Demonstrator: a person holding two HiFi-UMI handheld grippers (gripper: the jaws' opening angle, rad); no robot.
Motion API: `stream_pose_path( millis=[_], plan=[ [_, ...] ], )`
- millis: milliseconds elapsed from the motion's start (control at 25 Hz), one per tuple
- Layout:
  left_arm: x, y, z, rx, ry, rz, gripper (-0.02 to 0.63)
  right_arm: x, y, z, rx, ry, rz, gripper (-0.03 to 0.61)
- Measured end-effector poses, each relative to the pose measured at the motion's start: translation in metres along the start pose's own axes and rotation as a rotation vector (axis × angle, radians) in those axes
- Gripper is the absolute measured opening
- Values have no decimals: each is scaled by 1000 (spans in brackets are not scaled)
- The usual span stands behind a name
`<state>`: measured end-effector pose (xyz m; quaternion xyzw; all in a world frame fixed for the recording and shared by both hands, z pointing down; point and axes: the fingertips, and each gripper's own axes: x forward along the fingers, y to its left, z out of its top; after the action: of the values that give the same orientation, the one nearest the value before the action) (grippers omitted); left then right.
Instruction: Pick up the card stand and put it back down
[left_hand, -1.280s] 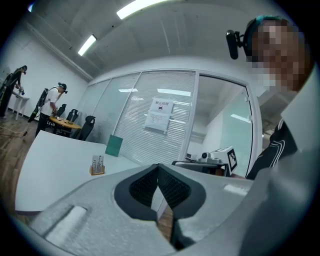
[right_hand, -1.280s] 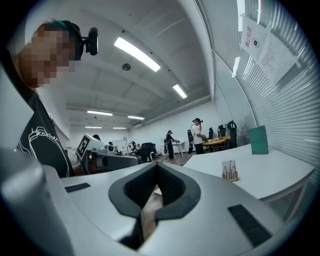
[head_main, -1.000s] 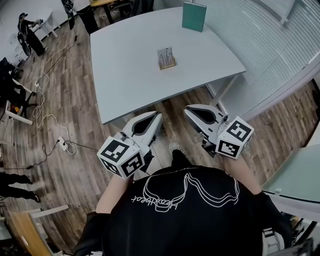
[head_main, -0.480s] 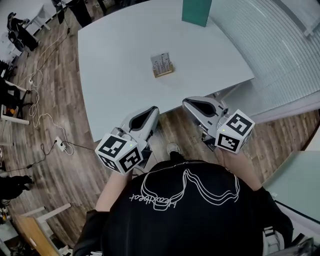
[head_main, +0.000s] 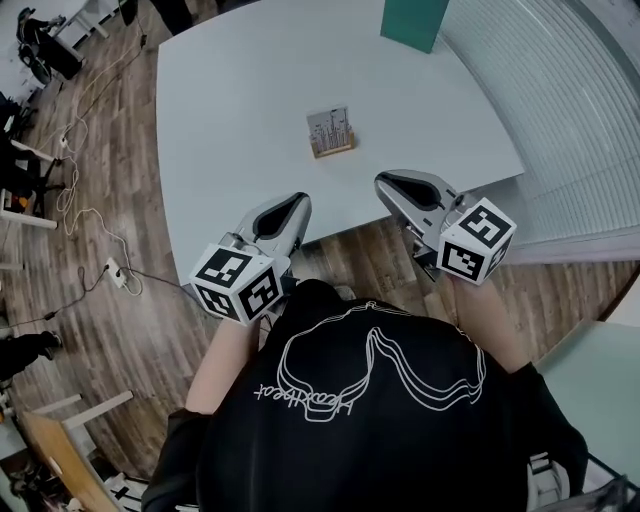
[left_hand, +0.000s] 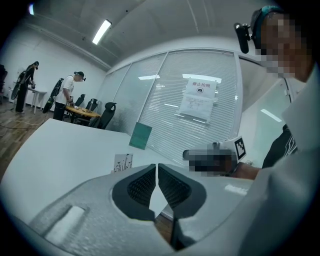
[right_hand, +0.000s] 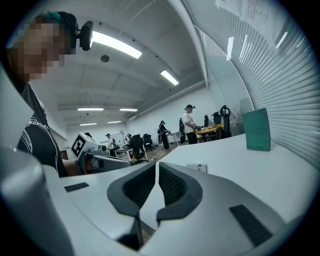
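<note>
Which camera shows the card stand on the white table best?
The head view: the card stand sits whole and unobstructed on the table, with its wooden base visible. The left gripper view shows it small and distant; the right gripper view shows only a sliver.

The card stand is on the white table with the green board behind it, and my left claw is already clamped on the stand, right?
No. The left claw is not on the card stand; it is shut on nothing, short of it near the front edge of the table, as the left gripper view shows. The stand is on the white table, green board behind it.
</note>
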<state>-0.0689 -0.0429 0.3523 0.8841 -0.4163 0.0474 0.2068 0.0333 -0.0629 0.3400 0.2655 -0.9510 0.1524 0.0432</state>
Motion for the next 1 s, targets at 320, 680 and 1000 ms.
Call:
stream_pose_path(
  millis=[320,680,1000],
  plan=[
    [30,32,-23,-49,50,-1,15,25,-37,-33,25,94,-31,64],
    [80,81,-41,-83,121,7,36,57,-98,-63,30,209,-79,89],
    [114,115,-59,-73,199,21,116,86,-138,-89,-19,319,-94,120]
  ],
)
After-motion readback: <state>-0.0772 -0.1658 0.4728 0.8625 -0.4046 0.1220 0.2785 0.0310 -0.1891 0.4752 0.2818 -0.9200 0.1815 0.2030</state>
